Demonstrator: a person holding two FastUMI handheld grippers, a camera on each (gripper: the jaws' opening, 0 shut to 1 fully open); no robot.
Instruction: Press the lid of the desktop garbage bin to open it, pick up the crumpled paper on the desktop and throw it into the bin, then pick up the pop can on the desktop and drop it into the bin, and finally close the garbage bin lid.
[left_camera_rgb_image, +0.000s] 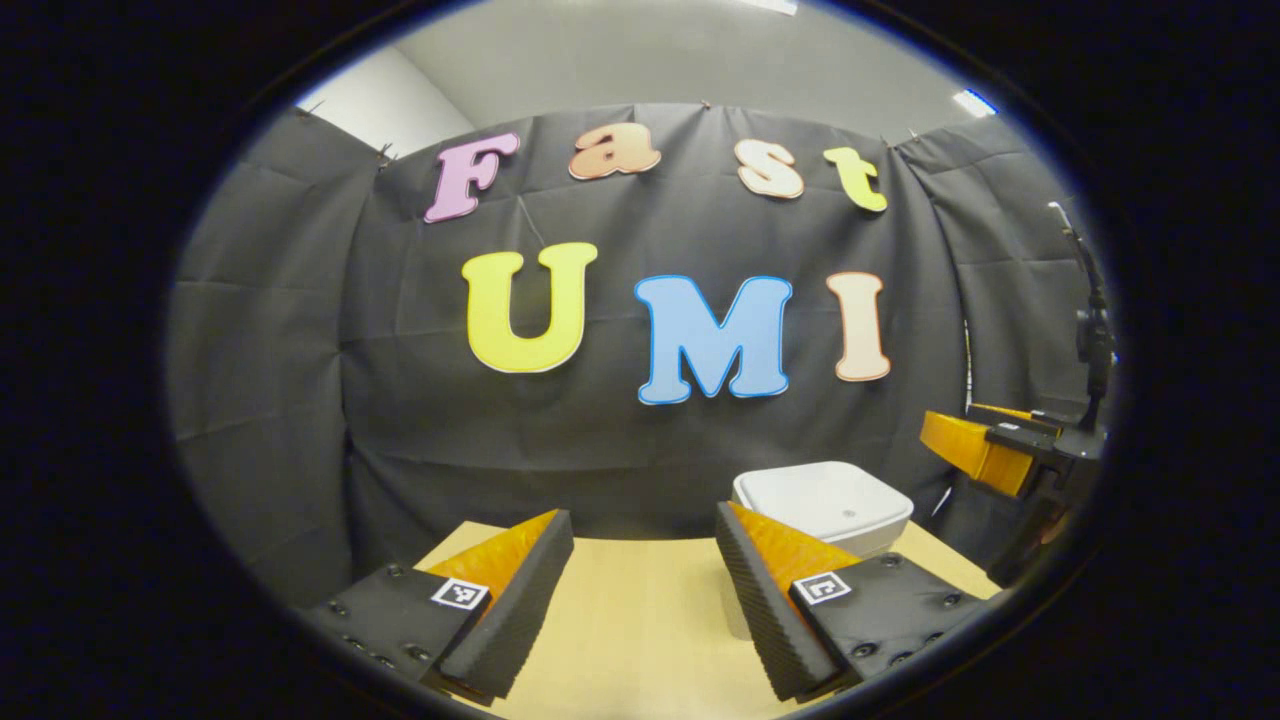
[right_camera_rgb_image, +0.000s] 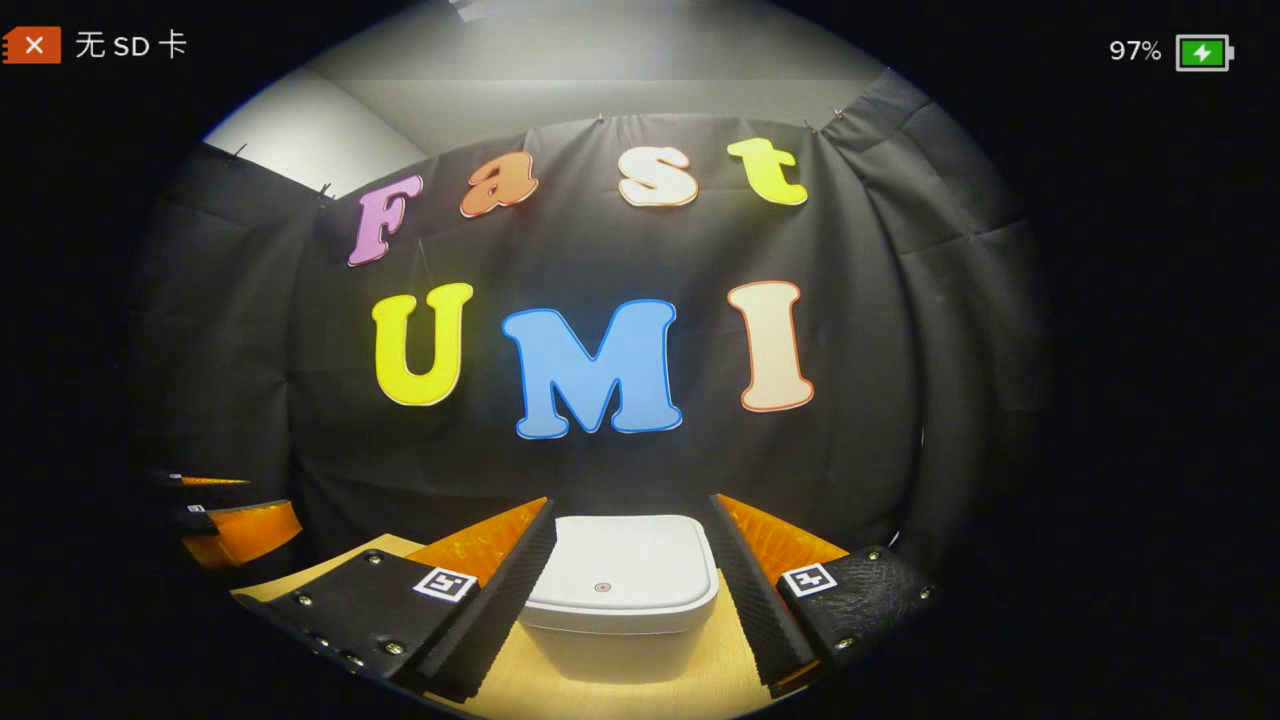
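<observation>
White plastic makes the garbage bin (right_camera_rgb_image: 620, 590), which stands on the pale wooden desk (left_camera_rgb_image: 640, 610) with its lid closed; in the right gripper view it sits at the bottom centre of the frame, between the two fingers of the right tongs (right_camera_rgb_image: 628, 565), and I cannot tell if they touch it. These tongs are wide apart and hold nothing; the left tongs (left_camera_rgb_image: 645, 560) in the left gripper view are also spread wide and empty, over bare desk at the bottom of the frame. There the bin (left_camera_rgb_image: 825, 505) is at the lower right, partly behind the right-hand finger; the other tongs (left_camera_rgb_image: 985, 450) show at the right edge, above the desk.
</observation>
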